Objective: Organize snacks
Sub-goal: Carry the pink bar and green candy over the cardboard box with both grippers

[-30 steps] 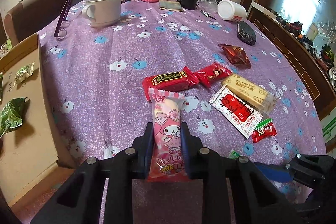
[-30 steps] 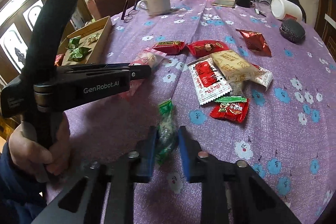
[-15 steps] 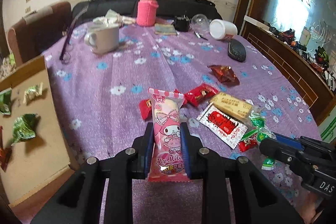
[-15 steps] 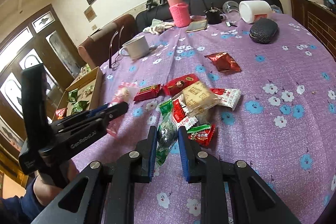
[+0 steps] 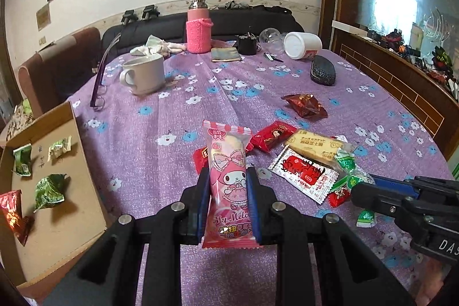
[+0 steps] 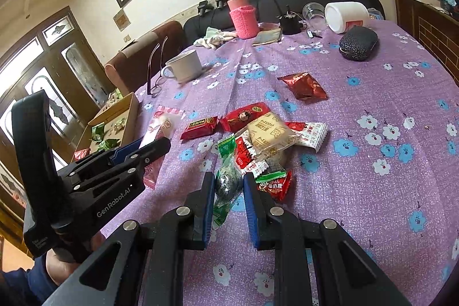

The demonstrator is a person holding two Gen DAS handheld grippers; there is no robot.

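Jaws of left gripper (image 5: 228,200) clamped on pink snack pack (image 5: 228,177) at mid-length, held off purple tablecloth (image 5: 172,111). Right gripper (image 6: 228,200) pinched green candy (image 6: 228,182) at bulge, prob. foil-wrapped. Both light, crinkly, slippery film; pink one soft inside, crushable. Cardboard box (image 5: 86,179) w/ sorted sweets sat left.

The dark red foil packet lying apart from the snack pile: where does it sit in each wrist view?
Left wrist view: the dark red foil packet lies right of centre, beyond the pile, nearer than the black case.
Right wrist view: the same packet lies right of centre, above the pile.
Shared landmark: the white mug, to the packet's left in both.
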